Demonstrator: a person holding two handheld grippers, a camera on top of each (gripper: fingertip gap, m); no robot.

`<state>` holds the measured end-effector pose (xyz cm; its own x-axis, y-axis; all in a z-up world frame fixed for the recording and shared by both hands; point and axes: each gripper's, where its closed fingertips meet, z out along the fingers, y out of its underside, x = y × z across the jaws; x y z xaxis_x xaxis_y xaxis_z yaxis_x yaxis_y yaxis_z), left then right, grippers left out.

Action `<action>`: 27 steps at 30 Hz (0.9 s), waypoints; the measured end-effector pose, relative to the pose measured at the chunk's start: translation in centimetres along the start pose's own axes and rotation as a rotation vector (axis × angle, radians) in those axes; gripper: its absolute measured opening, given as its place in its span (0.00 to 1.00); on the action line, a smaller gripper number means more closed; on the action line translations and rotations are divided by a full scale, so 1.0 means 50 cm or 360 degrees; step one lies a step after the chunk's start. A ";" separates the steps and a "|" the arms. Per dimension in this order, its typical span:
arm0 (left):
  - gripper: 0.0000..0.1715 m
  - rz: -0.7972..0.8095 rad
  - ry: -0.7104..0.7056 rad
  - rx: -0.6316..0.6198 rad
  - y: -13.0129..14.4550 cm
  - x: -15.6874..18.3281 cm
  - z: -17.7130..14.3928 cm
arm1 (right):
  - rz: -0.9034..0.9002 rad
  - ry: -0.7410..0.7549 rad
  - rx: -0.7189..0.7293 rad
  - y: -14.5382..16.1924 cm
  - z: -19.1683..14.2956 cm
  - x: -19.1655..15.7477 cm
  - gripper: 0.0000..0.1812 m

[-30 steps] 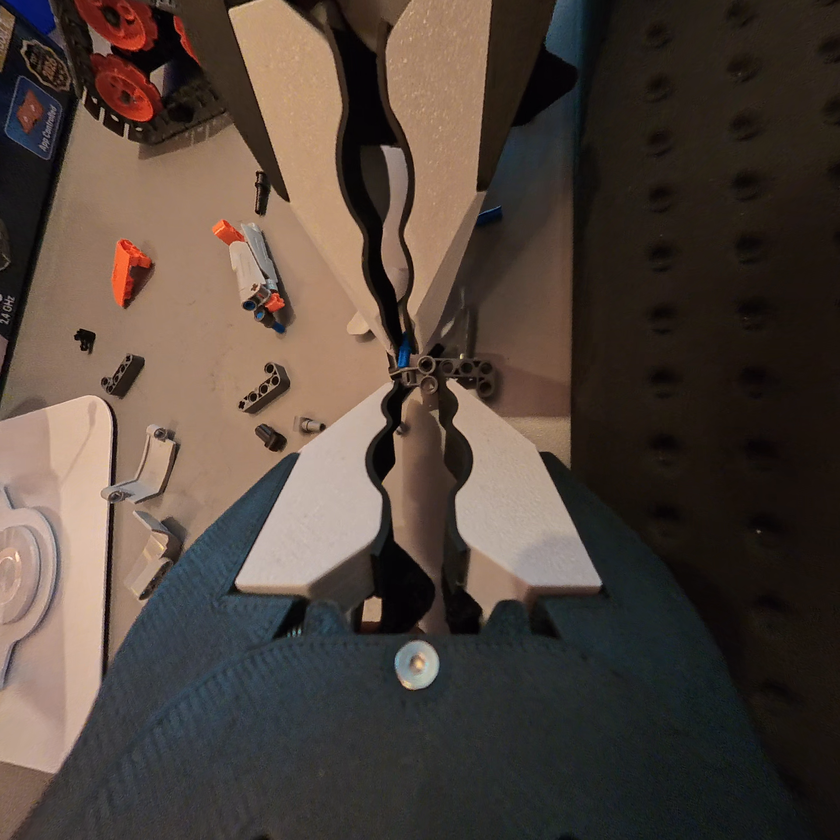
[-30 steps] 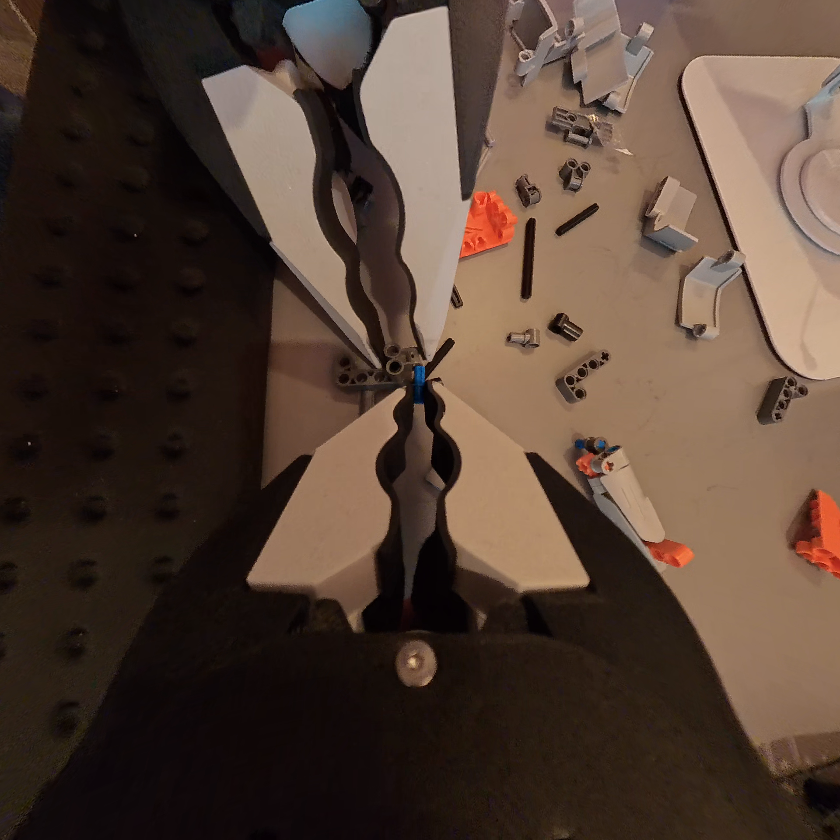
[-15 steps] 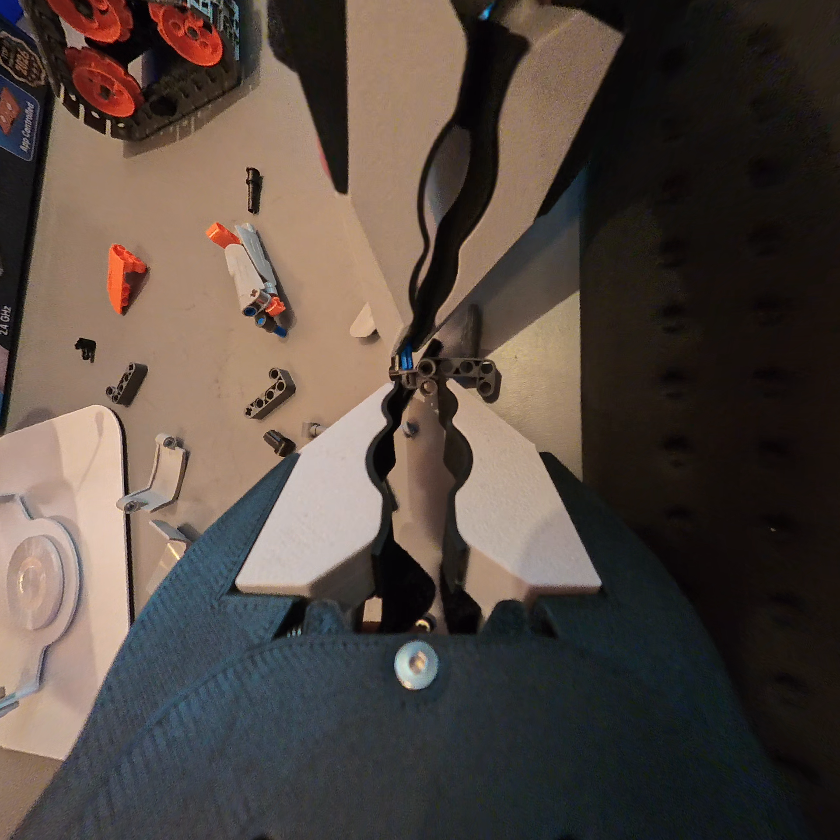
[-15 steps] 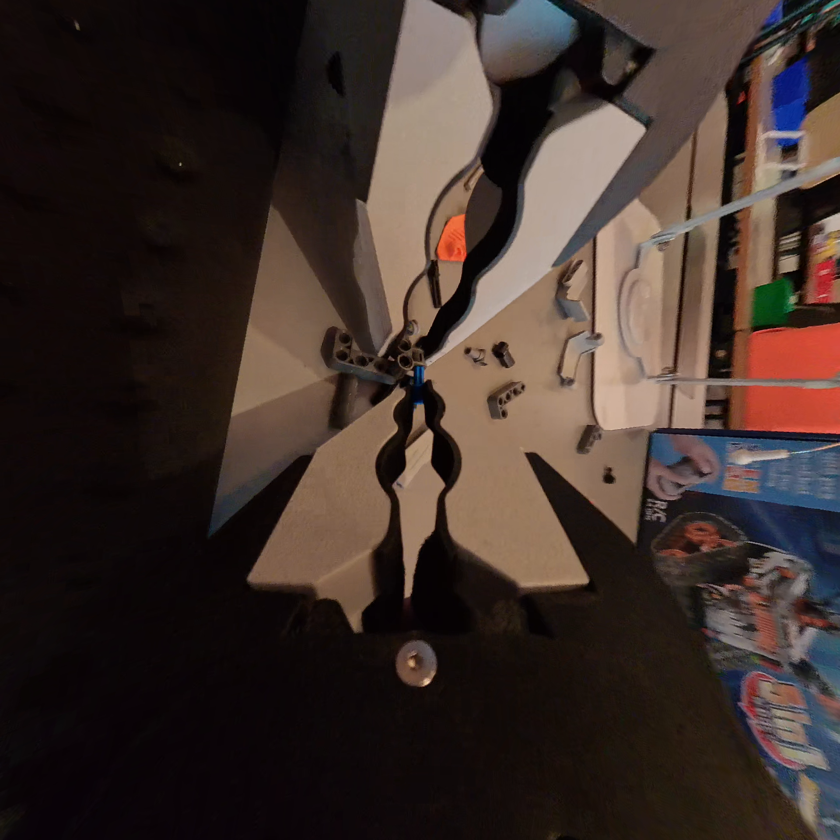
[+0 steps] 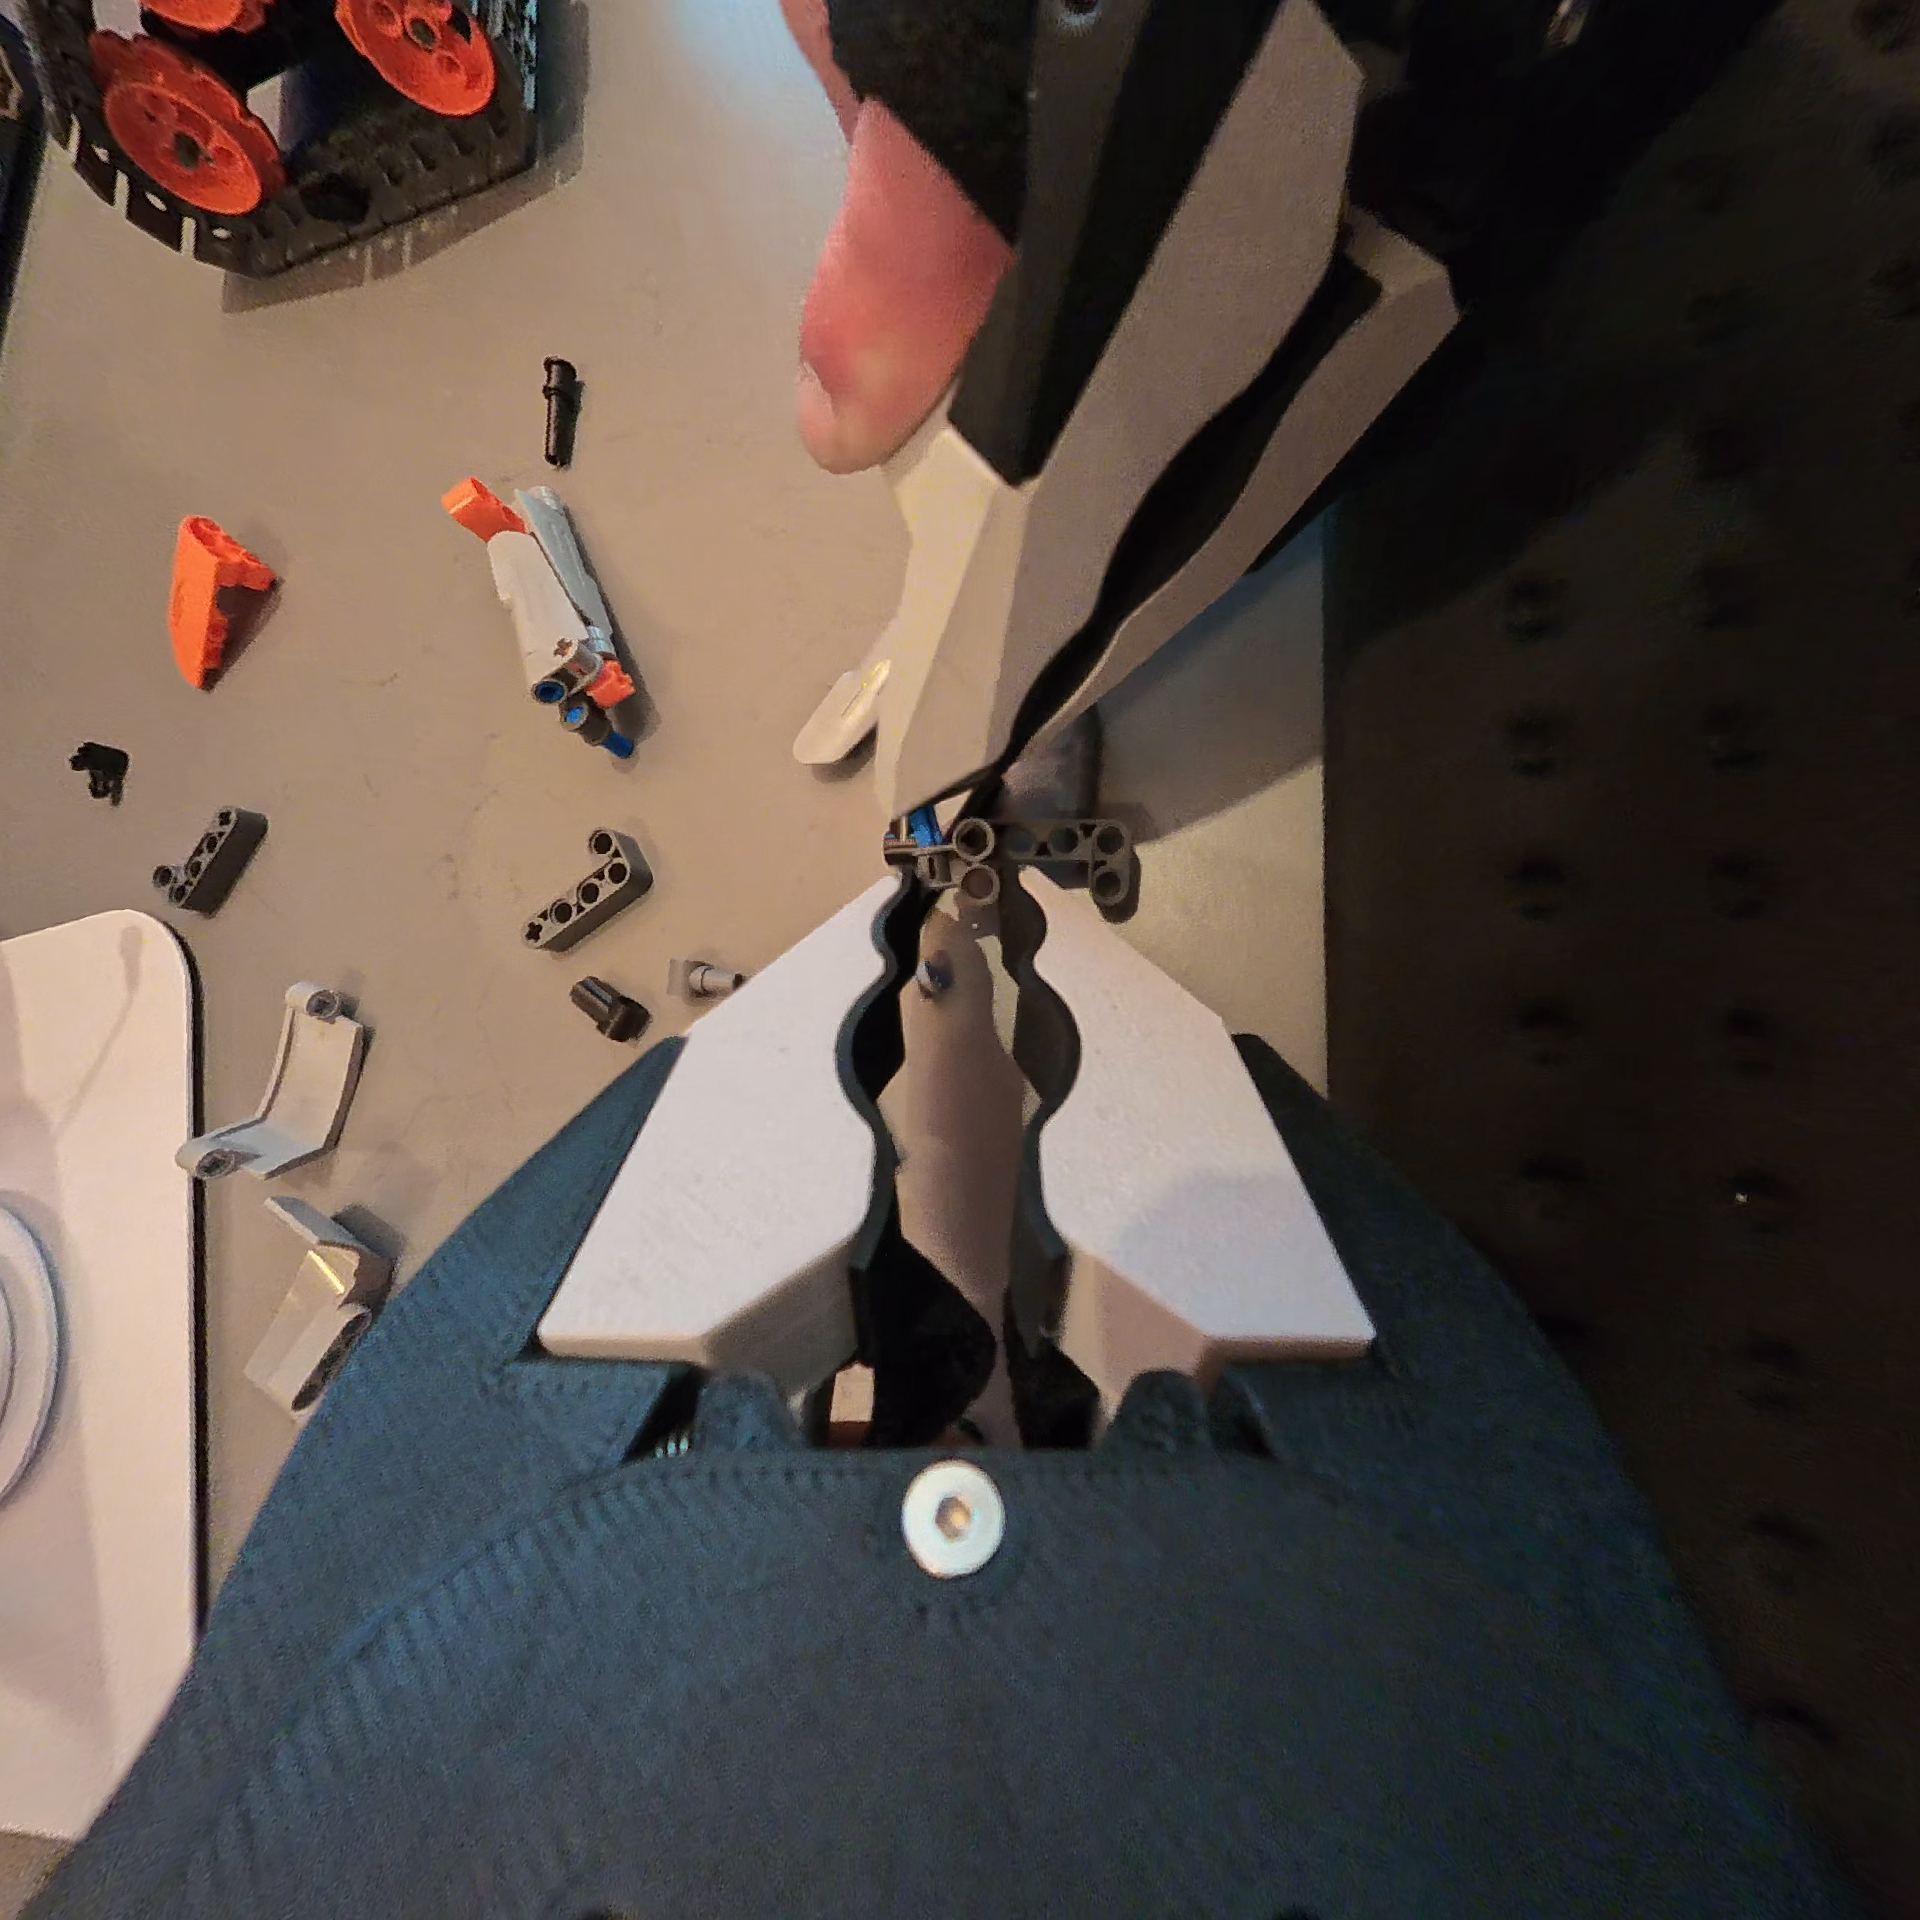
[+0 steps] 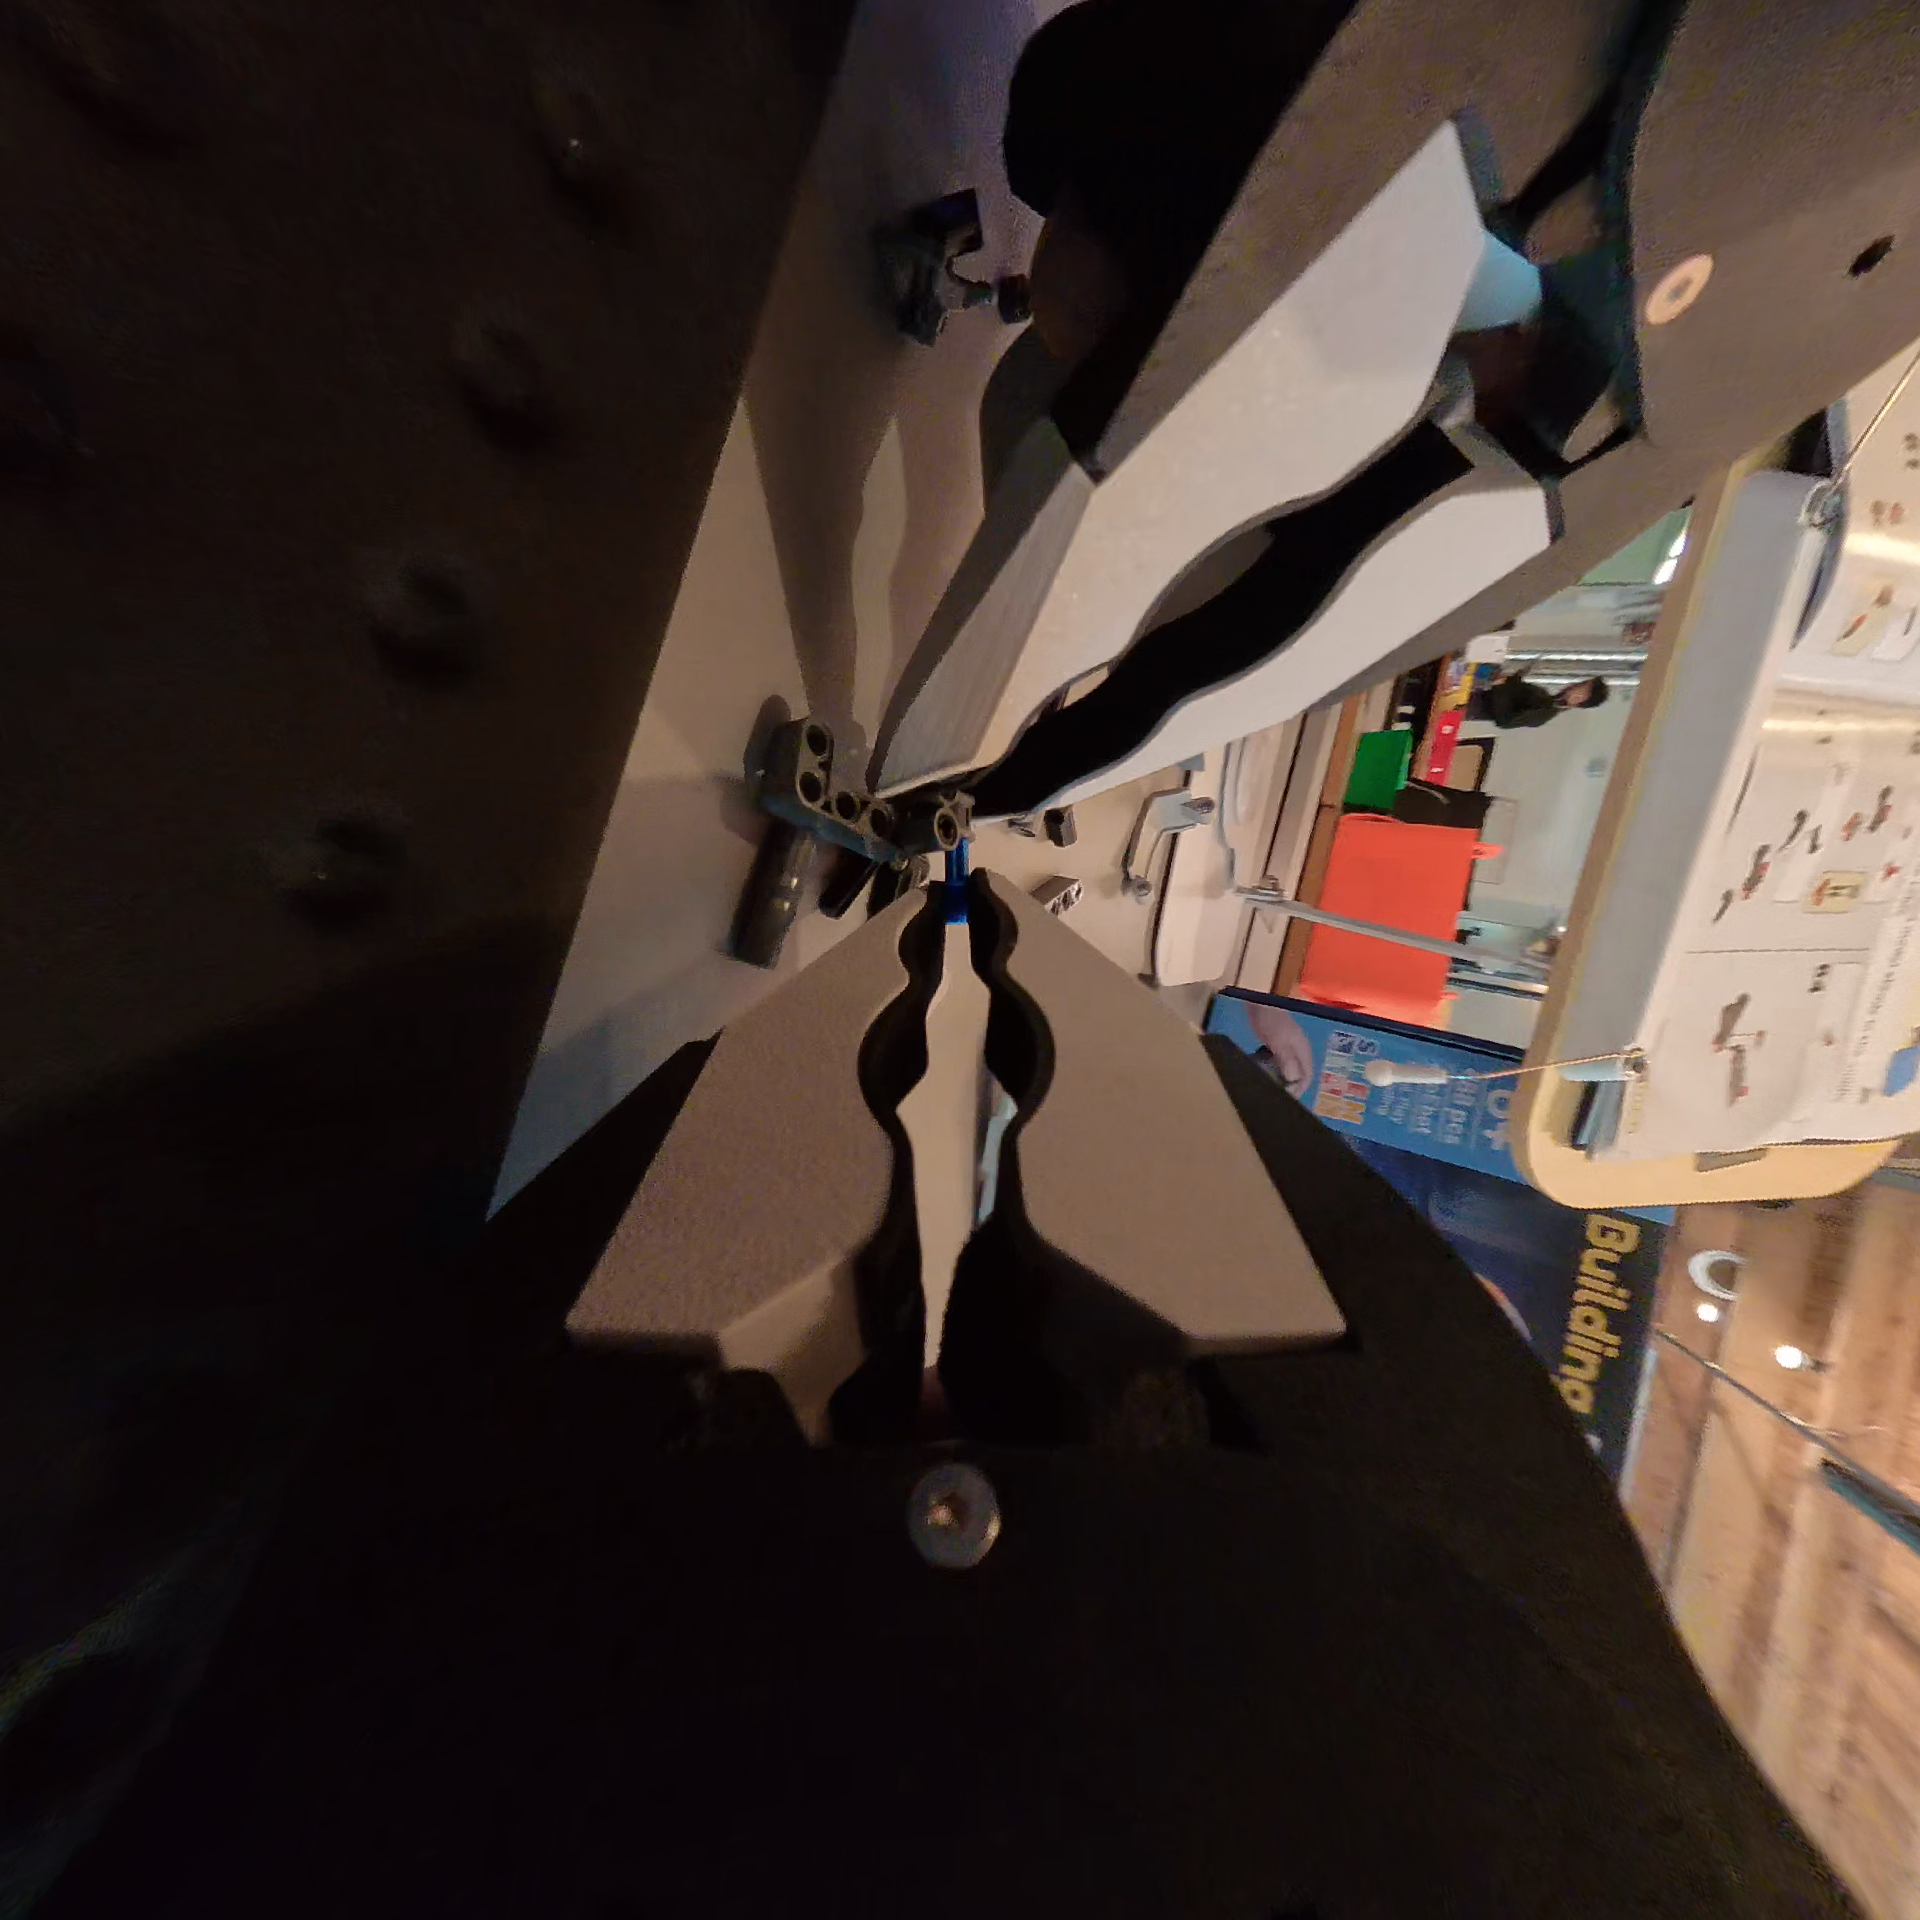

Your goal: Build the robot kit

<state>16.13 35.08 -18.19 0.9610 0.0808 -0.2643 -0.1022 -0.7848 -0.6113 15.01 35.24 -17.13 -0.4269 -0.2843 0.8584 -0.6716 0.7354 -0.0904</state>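
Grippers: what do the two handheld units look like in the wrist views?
The left gripper has a dark teal, ribbed printed body, two pale grey wedge fingers with wavy black inner pads, and a silver hex screw. The right gripper looks the same shape but with a black body. No cables or sleeves show.

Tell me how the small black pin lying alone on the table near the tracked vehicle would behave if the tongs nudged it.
The black pin looks round and slender, so it would probably roll sideways. It seems tiny and light, likely skidding on the smooth table. Rigid plastic, it probably won't bend, but may slip from the tongs.
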 end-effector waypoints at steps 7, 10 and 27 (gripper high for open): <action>0.07 -0.0102 0.0073 0.0060 -0.004 0.000 -0.002 | -0.0125 0.0090 -0.0036 0.000 0.002 0.002 0.01; 0.07 -0.0105 0.0076 0.0051 -0.004 -0.001 -0.002 | -0.0135 0.0106 -0.0038 0.000 0.002 0.004 0.01; 0.07 -0.0058 0.0048 -0.0003 -0.005 0.003 0.008 | -0.0137 0.0045 -0.0032 -0.003 0.002 -0.002 0.00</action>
<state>16.21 35.54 -18.35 0.9715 0.0907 -0.2192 -0.0665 -0.7829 -0.6186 15.07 35.11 -17.25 -0.3506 -0.3296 0.8766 -0.6925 0.7214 -0.0058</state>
